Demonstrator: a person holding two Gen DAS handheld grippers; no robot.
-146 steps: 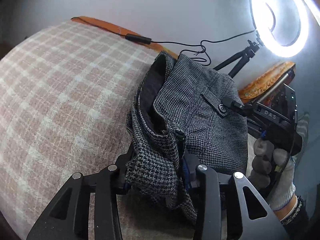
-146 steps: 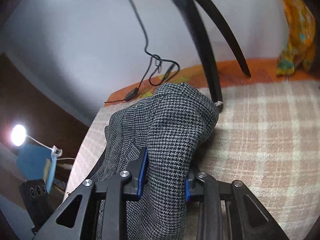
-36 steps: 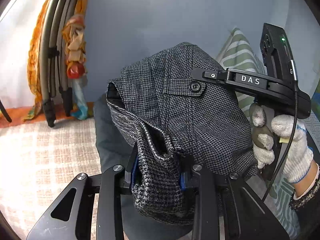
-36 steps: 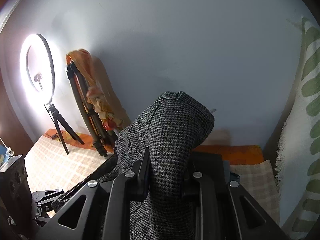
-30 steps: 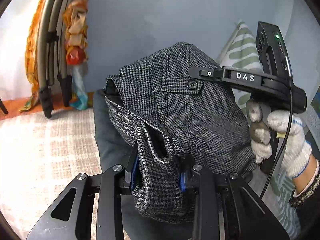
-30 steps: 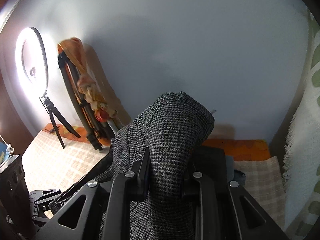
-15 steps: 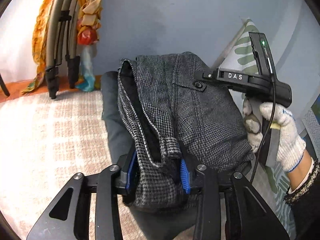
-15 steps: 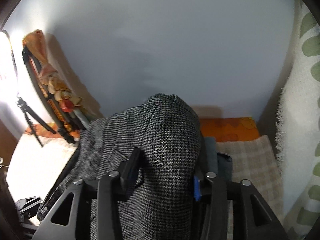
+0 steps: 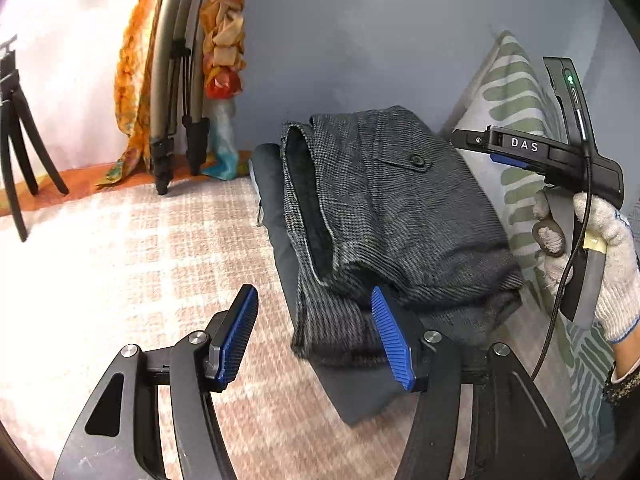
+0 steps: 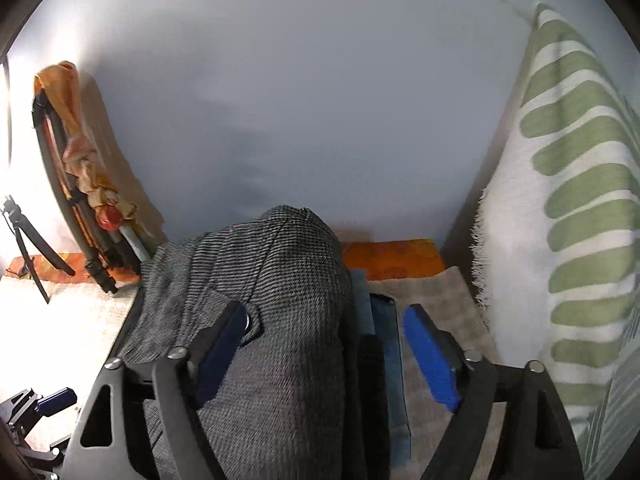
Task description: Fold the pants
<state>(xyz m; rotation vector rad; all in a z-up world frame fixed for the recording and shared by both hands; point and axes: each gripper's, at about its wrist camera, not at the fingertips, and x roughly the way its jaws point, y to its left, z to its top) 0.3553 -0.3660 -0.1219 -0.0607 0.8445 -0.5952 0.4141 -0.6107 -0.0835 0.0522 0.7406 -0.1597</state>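
Pants (image 9: pixel 384 216) folded, lying on dark stack (image 9: pixel 360 392) just ahead of left gripper (image 9: pixel 316 332), jaws spread, empty; right gripper (image 10: pixel 328 356) likewise spread. Placing apparently done; next, withdraw clear.

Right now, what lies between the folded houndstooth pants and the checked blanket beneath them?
In the left wrist view, a dark folded garment lies under the houndstooth pants, on the checked blanket.

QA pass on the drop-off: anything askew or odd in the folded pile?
Slightly. The houndstooth pants lie skewed on the dark folded garment, whose corner sticks out beneath. The waistband gapes open on the left. Left gripper and right gripper are both open.
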